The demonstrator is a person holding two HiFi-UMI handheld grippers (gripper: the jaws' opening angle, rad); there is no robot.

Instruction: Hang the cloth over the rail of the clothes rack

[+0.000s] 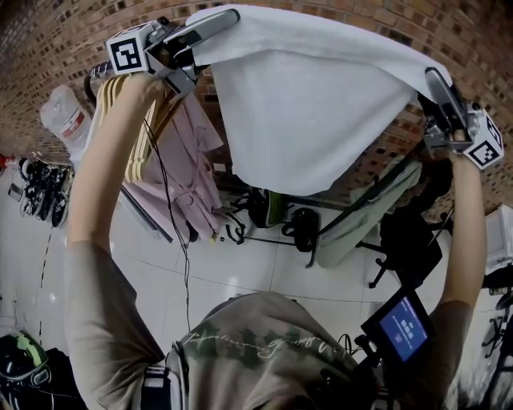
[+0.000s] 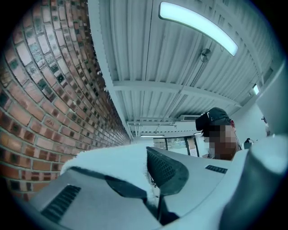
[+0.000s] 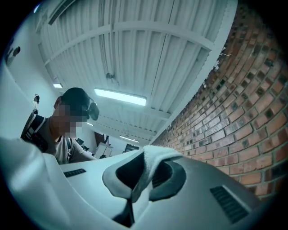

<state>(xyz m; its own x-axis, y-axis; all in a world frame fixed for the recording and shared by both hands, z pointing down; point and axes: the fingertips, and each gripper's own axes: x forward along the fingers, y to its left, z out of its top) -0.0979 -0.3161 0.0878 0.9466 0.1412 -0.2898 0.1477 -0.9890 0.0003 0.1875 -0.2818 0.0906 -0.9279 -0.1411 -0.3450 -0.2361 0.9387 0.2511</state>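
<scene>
While both arms reach up high, the head view shows a white plastic bag (image 1: pixel 66 117) against the brick wall (image 1: pixel 48 32) at far left, with shoes (image 1: pixel 38 192) on the pale floor below it. Just right of the bag, pink garments (image 1: pixel 191 156) hang on striped hangers (image 1: pixel 135 120).

Above them, the left gripper (image 1: pixel 210 24) is clamped shut on one top corner of the white cloth (image 1: pixel 313 104). In the left gripper view, the cloth (image 2: pixel 112 159) is pinched between the closed jaws of the left gripper (image 2: pixel 150 184).

The cloth stretches taut along its upper edge from there to the right gripper (image 1: pixel 439 86). Its body sags in a broad fold in the air in front of the wall, higher than the hanging garments.

The right gripper (image 3: pixel 135 177) is likewise closed, with a fold of cloth (image 3: pixel 155 157) bulging out between its jaws.

Below it a greenish garment (image 1: pixel 365 212) hangs slantwise, with a black office chair (image 1: pixel 405 240) beside it.
</scene>
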